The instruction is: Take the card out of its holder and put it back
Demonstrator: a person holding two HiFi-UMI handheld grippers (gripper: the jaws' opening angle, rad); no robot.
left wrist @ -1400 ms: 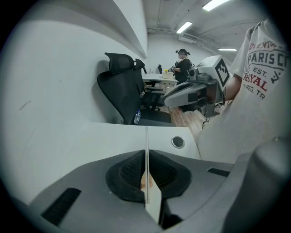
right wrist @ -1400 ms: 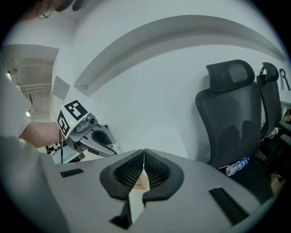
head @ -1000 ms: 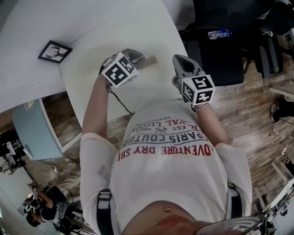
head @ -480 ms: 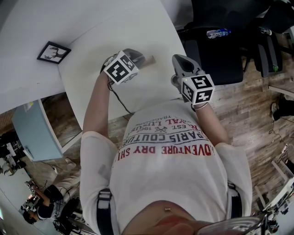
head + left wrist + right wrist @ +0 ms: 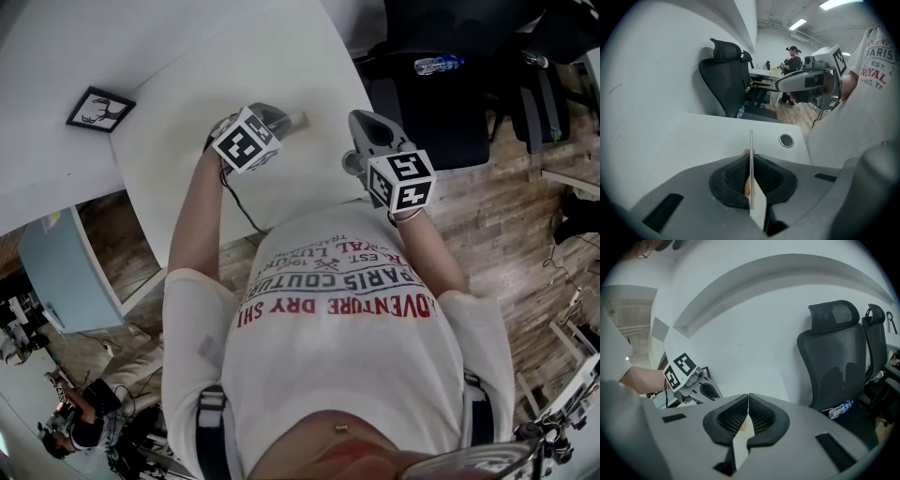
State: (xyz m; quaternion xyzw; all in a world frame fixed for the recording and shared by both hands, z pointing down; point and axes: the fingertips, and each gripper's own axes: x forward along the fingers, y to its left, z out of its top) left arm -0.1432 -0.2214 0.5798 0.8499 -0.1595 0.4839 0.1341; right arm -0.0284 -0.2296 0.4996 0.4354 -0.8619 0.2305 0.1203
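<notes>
My left gripper [image 5: 287,120] hangs over the white curved table [image 5: 187,159] and is shut on a thin pale card [image 5: 751,161], seen edge-on between its pads. In the head view the card [image 5: 302,122] pokes out past the fingertips as a tan strip. A small tan piece [image 5: 746,153] shows just behind the card; I cannot tell whether it is the holder. My right gripper [image 5: 367,131] hovers at the table's near right edge, apart from the card. Its jaws meet with nothing between them [image 5: 748,397]. From there the left gripper [image 5: 701,386] sits to the lower left.
A framed deer picture [image 5: 92,109] lies on the far-left surface. Black office chairs [image 5: 441,103] with a water bottle [image 5: 439,65] stand right of the table. A round cable grommet [image 5: 786,140] is set in the tabletop. A person [image 5: 792,58] stands far off.
The left gripper has sunk a little toward the table with the card still in it. The right gripper has kept still.
</notes>
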